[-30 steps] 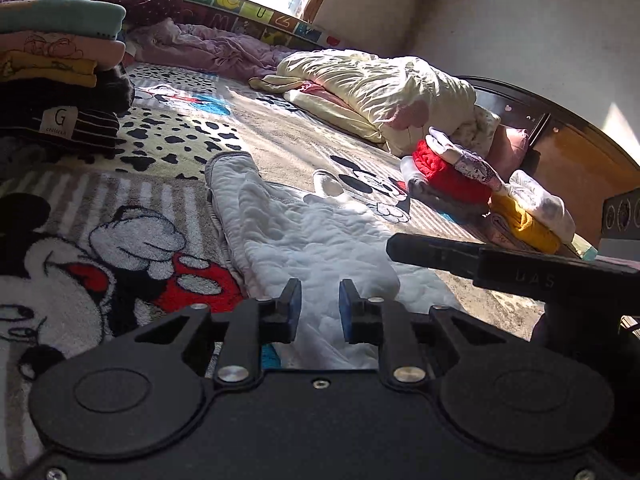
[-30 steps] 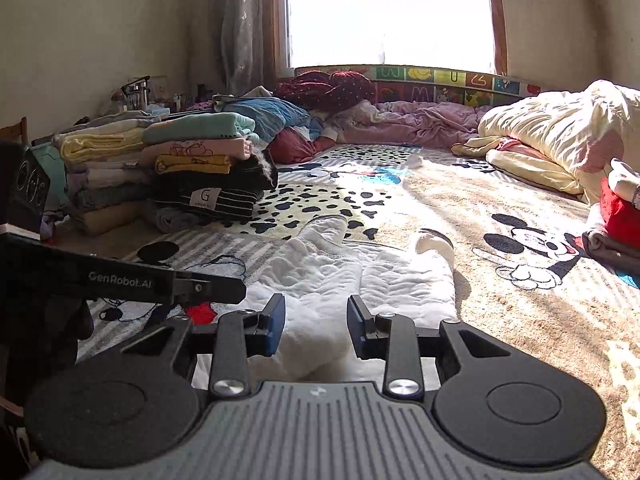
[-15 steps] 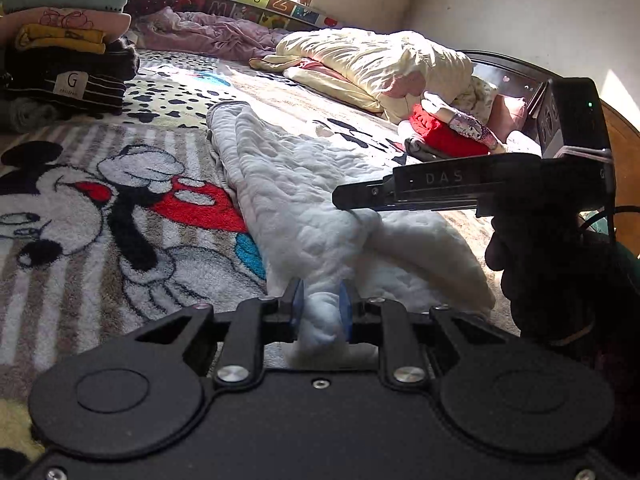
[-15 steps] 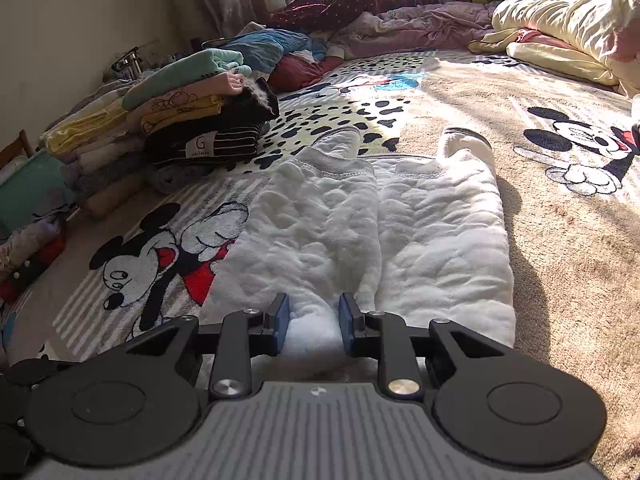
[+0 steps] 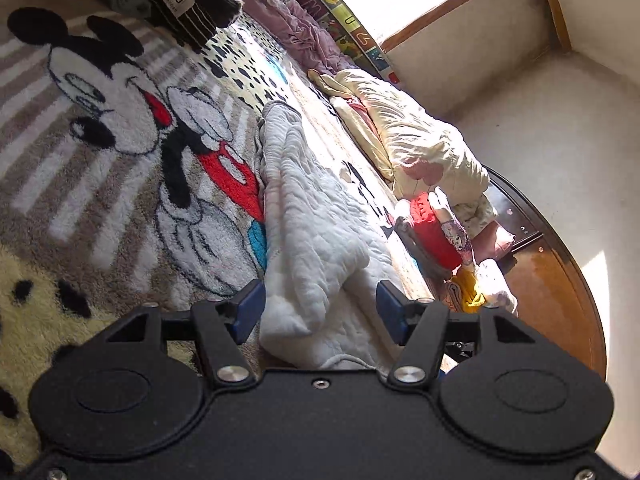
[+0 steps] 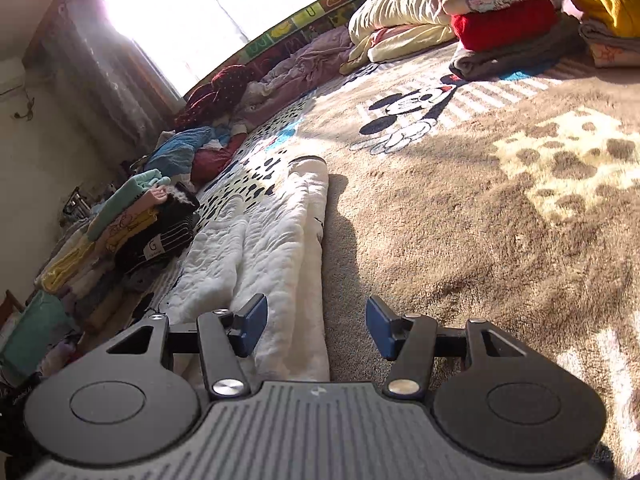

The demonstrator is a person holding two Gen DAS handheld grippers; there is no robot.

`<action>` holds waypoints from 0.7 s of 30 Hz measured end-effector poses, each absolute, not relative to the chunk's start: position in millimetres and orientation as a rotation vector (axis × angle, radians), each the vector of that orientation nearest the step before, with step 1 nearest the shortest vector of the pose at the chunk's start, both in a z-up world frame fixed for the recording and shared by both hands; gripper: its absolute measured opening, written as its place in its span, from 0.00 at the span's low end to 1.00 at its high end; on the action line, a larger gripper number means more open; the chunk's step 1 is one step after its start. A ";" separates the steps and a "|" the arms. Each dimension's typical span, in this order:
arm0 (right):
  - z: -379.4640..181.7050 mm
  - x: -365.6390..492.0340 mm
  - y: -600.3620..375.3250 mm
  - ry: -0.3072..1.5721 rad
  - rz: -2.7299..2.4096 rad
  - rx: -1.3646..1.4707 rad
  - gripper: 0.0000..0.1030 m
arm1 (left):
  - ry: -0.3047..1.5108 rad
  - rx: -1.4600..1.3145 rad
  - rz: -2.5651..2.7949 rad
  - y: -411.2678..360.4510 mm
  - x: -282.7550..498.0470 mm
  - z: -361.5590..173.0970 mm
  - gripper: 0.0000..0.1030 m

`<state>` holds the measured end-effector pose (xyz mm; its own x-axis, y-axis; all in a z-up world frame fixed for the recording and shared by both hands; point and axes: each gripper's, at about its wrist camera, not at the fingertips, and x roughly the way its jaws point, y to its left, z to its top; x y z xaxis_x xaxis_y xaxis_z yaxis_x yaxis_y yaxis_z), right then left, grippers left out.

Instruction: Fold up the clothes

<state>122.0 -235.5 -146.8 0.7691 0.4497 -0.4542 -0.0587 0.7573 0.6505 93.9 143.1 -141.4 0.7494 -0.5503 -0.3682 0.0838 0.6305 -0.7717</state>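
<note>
A: Garment position?
B: The white garment [image 5: 316, 236] is laid lengthwise on the blanket [image 5: 120, 184], folded into a long strip. Its near end is seen between the spread fingers of the left gripper [image 5: 318, 312] — nothing is pinched.

A: Right side?
B: The right gripper [image 6: 316, 326] is spread too, nothing held. The garment's right edge [image 6: 324, 216] runs straight beside bare blanket [image 6: 460, 240].

A: Obstructions?
B: Folded stacks are noted left [image 6: 136, 224] and far right [image 6: 508, 28], well apart from the garment.
</note>
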 end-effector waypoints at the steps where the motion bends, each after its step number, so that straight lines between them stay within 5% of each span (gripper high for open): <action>1: -159.6 122.8 -243.0 0.651 0.297 0.743 0.54 | 0.650 -0.840 -0.390 139.5 94.9 -143.1 0.59; 11: -187.9 140.3 -225.6 0.676 0.445 0.905 0.69 | 0.721 -1.048 -0.265 136.5 103.7 -149.5 0.68; 18: -189.1 150.6 -206.3 0.682 0.438 0.858 0.52 | 0.740 -0.998 -0.166 126.3 99.2 -148.7 0.66; 20: -189.1 148.5 -202.6 0.670 0.432 0.837 0.50 | 0.757 -1.005 -0.143 128.0 98.9 -153.1 0.30; 21: -189.4 147.4 -200.8 0.664 0.428 0.826 0.46 | 0.770 -1.006 -0.141 128.6 98.7 -157.1 0.24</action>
